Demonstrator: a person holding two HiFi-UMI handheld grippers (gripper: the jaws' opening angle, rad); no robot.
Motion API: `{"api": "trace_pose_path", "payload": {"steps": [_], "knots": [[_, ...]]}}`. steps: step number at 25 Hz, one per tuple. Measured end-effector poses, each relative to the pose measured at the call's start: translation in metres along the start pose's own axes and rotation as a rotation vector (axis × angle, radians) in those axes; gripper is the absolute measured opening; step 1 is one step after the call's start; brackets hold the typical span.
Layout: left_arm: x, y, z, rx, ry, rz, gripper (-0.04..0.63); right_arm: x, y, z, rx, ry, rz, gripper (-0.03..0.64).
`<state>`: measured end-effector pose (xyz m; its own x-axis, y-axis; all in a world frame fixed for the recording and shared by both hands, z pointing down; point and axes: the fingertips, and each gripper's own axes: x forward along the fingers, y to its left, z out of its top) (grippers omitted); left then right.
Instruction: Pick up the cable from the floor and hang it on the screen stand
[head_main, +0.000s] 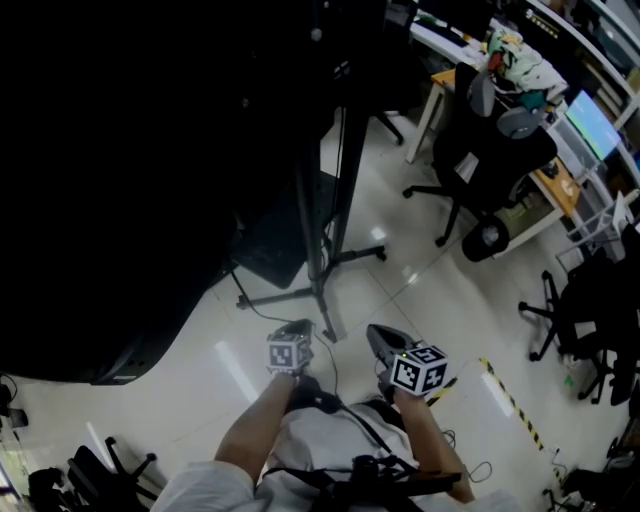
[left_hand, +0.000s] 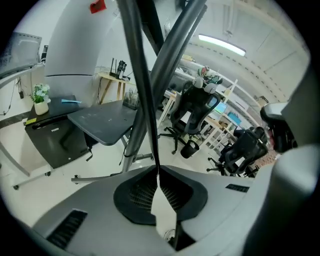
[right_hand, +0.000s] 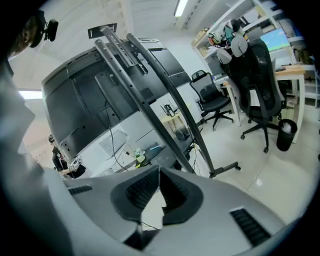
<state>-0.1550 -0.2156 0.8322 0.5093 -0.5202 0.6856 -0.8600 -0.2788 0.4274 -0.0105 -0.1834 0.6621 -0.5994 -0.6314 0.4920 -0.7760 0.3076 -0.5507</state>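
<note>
The screen stand rises from the floor just ahead of both grippers, under the big dark screen. My left gripper is by the stand's foot. In the left gripper view its jaws are shut on a black cable, which runs straight up from the tips past the stand's grey pole. My right gripper is a little to the right. Its jaws are shut with nothing between them. The right gripper view faces the stand's perforated bars and the back of the screen.
Black office chairs and a bin stand at a desk to the right. Yellow-black tape marks the floor. A dark shelf sits on the stand, with a black cabinet and a potted plant beyond.
</note>
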Motion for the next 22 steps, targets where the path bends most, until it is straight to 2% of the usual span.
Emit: {"api": "trace_pose_path", "payload": {"steps": [12, 17, 22], "knots": [[-0.056, -0.118, 0.013, -0.034, -0.194, -0.047, 0.015, -0.052, -0.031, -0.033, -0.024, 0.060, 0.085, 0.028], [-0.093, -0.170, 0.037, -0.087, -0.292, -0.138, 0.017, -0.071, -0.029, -0.048, -0.038, 0.081, 0.140, 0.029], [-0.124, -0.193, 0.050, -0.104, -0.324, -0.183, 0.017, -0.077, -0.023, -0.043, -0.037, 0.055, 0.181, 0.032]]}}
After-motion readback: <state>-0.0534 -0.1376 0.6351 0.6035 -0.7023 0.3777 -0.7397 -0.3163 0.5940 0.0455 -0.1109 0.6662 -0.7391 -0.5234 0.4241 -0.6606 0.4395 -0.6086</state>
